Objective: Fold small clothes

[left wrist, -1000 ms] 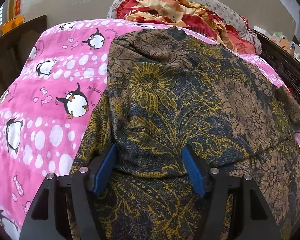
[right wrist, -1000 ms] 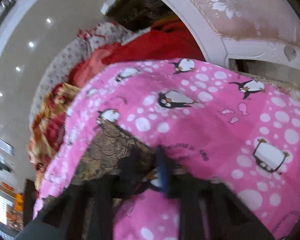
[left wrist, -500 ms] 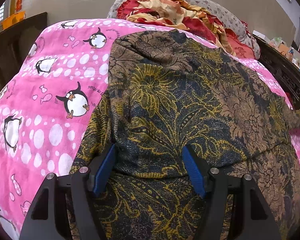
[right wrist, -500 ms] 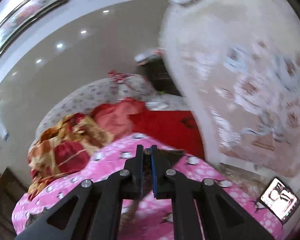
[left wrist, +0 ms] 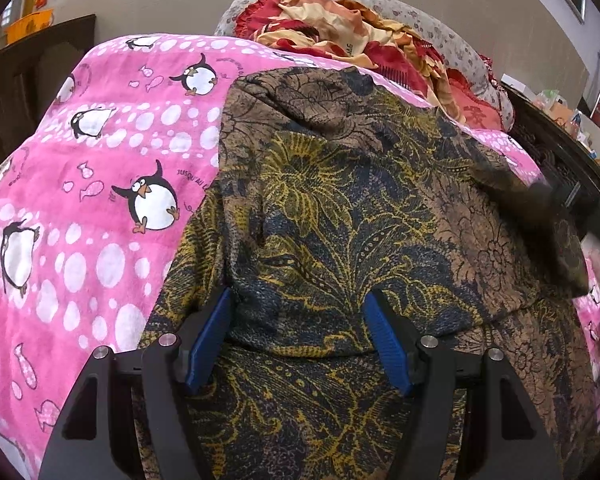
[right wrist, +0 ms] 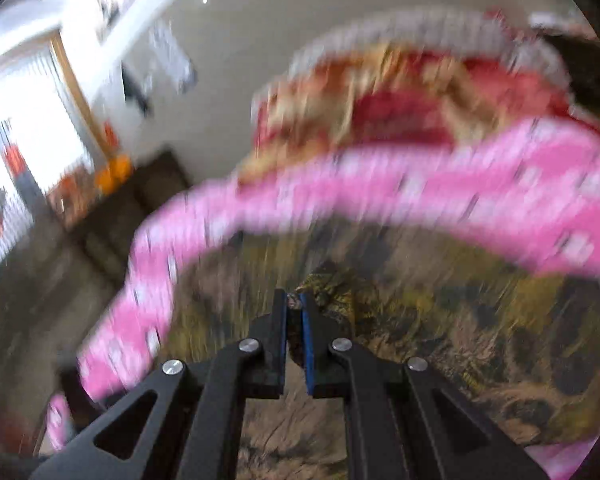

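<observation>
A dark garment [left wrist: 340, 208] with a yellow, brown and navy floral print lies spread on a pink penguin blanket [left wrist: 100, 184]. My left gripper [left wrist: 298, 308] is open, its blue-padded fingers resting on the garment's near fold. My right gripper [right wrist: 294, 300] is shut on a corner of the same garment [right wrist: 328, 288] and holds it above the rest of the cloth; that view is heavily blurred. The lifted corner shows as a dark blur at the right edge of the left wrist view [left wrist: 540, 196].
A heap of red and cream bedding [left wrist: 364, 36] lies at the far end of the bed. Dark wooden furniture [left wrist: 552, 148] stands at the right and a dark wooden board [left wrist: 40, 64] at the left.
My right gripper has swung round fast with the garment corner, from facing the headboard to above the garment. The corner now enters the left wrist view at right. My left gripper has stayed put.
</observation>
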Available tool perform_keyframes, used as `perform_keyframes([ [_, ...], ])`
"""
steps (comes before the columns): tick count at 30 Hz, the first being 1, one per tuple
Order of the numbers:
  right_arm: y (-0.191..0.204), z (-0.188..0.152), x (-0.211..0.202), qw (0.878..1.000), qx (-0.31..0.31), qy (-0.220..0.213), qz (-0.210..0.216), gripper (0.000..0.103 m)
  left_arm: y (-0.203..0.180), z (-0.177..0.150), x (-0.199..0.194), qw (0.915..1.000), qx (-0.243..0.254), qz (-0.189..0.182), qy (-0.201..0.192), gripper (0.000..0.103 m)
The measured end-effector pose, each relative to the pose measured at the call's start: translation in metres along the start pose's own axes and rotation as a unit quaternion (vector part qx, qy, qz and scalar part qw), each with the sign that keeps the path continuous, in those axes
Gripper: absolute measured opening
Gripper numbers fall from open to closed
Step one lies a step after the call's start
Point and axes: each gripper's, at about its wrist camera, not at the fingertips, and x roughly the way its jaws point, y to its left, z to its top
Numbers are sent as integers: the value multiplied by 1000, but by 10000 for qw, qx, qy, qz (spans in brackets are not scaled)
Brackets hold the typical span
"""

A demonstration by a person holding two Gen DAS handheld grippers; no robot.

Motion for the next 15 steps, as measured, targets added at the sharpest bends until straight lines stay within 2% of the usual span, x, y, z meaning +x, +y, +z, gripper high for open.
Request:
perform_keyframes([
  [3,14,-48,32,9986,-59,529,22,7,-6,1,-8,9999,61,113,-77,48],
  [4,19,-60,35,9981,-14,610,115,7,-9,3,-15,9998,40,50,-178,48],
  [6,24,-73,34,9981,-44,575,233,7,-17,13,-28,9982,-153,-403,-424,48],
  [7,29,-77,31,9980,-120,550,303,7,-21,19,-28,9968,-241,-655,-388,48],
  [10,34,-79,32,9978,-328,489,293,7,-37,39,-7,9853,-588,-1595,164,48],
  [12,34,-82,30,9979,-442,412,227,7,-55,49,20,9698,-737,-2190,784,48],
  [15,35,-84,27,9977,-556,362,166,7,-83,51,54,9525,-662,-2599,1441,48],
])
